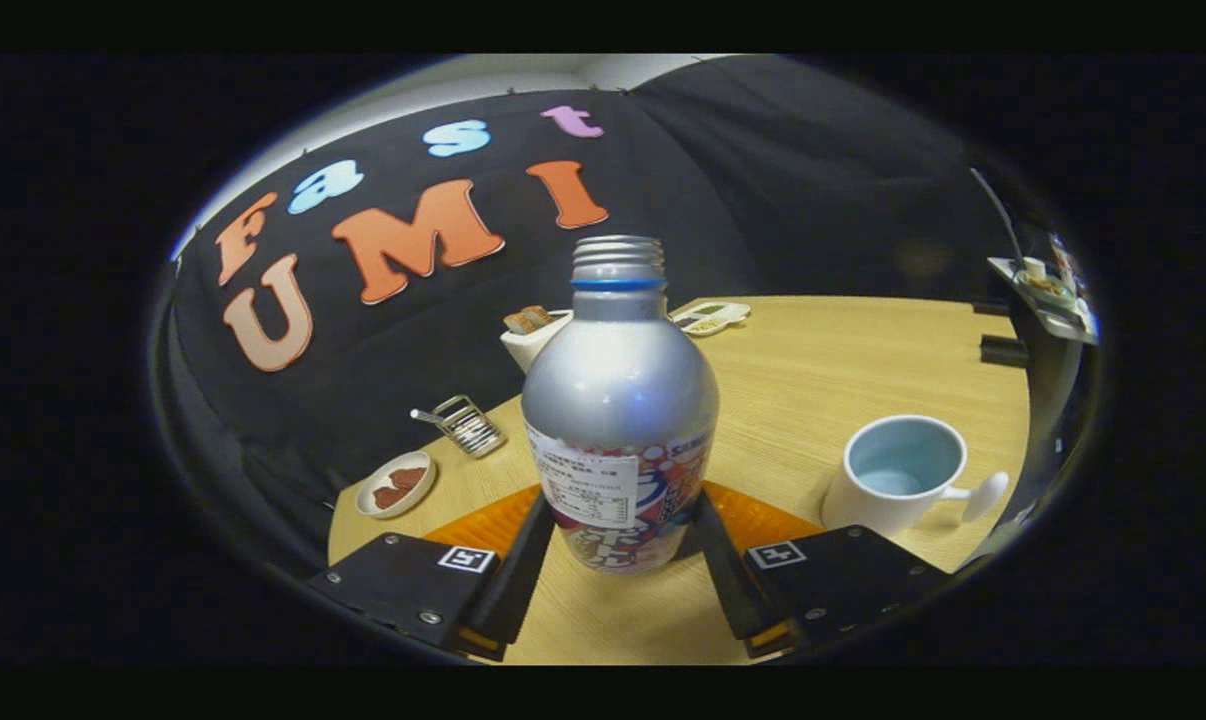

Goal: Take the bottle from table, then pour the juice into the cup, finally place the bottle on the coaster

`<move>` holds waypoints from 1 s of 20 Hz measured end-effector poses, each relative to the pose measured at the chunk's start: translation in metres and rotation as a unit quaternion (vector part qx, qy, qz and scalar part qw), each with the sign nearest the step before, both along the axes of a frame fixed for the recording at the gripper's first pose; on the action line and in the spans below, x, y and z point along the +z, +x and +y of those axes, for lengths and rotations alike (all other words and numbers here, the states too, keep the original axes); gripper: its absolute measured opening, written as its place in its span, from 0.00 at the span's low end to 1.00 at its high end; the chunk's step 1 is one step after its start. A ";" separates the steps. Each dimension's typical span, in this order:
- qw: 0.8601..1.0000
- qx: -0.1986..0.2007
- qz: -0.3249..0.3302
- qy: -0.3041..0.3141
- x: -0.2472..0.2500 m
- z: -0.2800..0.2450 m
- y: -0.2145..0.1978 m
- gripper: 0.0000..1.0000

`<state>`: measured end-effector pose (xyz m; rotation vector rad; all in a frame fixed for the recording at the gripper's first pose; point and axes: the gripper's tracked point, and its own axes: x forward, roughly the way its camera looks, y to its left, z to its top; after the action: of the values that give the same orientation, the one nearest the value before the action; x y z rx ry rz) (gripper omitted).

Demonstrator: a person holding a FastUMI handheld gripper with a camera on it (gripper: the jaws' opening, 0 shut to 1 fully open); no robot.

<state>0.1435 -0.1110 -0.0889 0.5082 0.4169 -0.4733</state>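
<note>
Bottle [618, 420]: one, uncapped, upright between the fingers, above the table [843, 350]. One cup [903, 478] stands to its right, one orange coaster [763, 520] lies behind it, one small dish [396, 484] to its left. The gripper [618, 560] clamps the bottle's lower body, both fingers pressing its sides.

bottle [618, 420] between fingers [518, 560], cup [898, 475] right

Gripper [618, 530] held level and pointing forward, fingers [523, 560] spread to either side of the bottle [618, 420] and pressed against its lower sides, one left, one right.
</note>
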 end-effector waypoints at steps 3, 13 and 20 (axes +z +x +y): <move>0.997 0.015 0.028 -0.064 -0.015 -0.001 0.013 0.77; 0.982 0.035 0.077 -0.171 -0.050 -0.008 0.039 0.77; 0.980 0.036 0.078 -0.181 -0.058 -0.007 0.039 0.78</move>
<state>0.1824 -0.1183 -0.1467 0.1035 0.4856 -0.5068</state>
